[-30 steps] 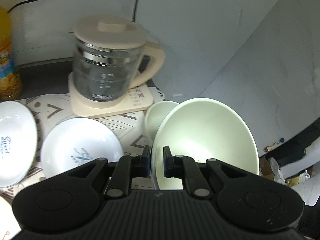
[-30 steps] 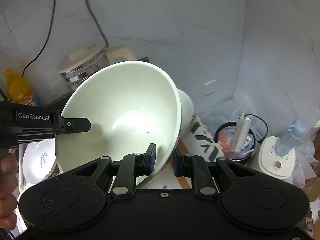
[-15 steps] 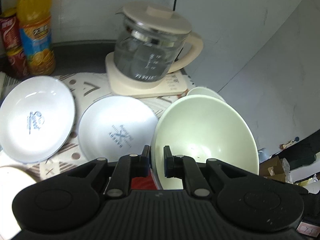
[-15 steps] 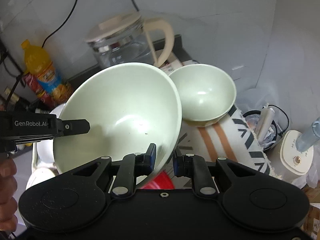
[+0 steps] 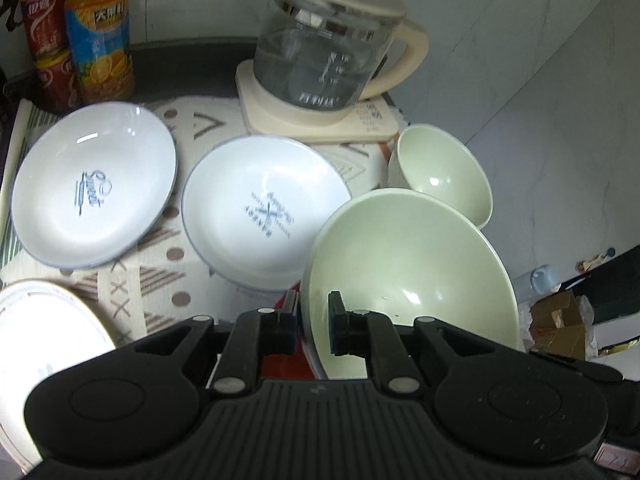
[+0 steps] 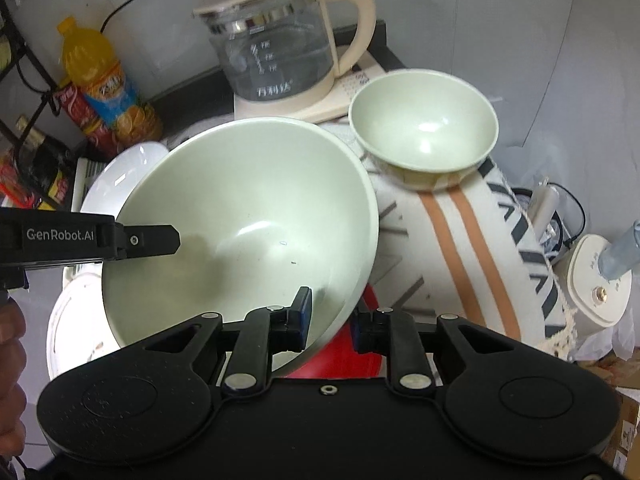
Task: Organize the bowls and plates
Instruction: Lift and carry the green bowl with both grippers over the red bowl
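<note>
The large pale green bowl (image 6: 248,220) is held in the air, tilted, by both grippers at once. The left gripper (image 5: 313,322) is pinched on the rim at one side, with one finger inside the bowl and one outside, and the right gripper (image 6: 330,320) is pinched on the rim in the same way at the opposite side. The bowl hangs above the cloth, near the small green bowl (image 6: 424,128), which stands upright just beside the kettle base.

The step in hand is judged to be the stacking of the bowls. For this to be done well, the large bowl should first be brought level, and both grips should be loosened only when its foot is supported (a rim released on one side only would let it swing). As the small bowl is the narrower one, it is probably better nested inside the large one than under it.

The surface is a patterned cloth (image 5: 184,128) with dots and triangles, on which two white plates (image 5: 94,184) (image 5: 264,212) lie side by side. A glass kettle (image 5: 332,56) stands behind them at a white wall, and an orange juice bottle (image 5: 100,32) with red cans (image 5: 50,52) stands in the corner.
</note>
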The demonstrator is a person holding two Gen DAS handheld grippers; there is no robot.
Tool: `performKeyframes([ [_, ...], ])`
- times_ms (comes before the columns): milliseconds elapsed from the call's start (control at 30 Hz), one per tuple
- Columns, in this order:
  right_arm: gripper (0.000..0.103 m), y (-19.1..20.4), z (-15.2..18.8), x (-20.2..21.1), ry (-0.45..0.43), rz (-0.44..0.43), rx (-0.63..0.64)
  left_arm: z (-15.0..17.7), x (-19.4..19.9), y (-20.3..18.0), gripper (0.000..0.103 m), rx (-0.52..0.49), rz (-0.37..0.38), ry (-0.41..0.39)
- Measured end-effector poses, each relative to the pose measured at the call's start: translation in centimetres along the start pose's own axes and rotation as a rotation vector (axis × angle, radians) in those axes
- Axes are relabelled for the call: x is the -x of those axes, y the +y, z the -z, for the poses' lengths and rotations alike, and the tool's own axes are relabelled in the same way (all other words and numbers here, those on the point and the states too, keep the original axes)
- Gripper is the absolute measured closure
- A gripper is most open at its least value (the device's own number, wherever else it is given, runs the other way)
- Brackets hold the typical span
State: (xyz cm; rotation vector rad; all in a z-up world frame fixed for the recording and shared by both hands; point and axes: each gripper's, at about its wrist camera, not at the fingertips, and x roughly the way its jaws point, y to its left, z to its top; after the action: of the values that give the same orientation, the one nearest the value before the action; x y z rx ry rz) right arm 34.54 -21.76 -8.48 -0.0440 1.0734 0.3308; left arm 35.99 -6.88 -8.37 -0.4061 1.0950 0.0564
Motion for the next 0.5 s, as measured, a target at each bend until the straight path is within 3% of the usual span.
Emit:
performKeyframes([
  [500,0.075,-0.1,2.3,-1.0,0.05,0.029,0.016,2.2,-1.2,-0.9,0.09,-0.049,-0.04,0.067],
])
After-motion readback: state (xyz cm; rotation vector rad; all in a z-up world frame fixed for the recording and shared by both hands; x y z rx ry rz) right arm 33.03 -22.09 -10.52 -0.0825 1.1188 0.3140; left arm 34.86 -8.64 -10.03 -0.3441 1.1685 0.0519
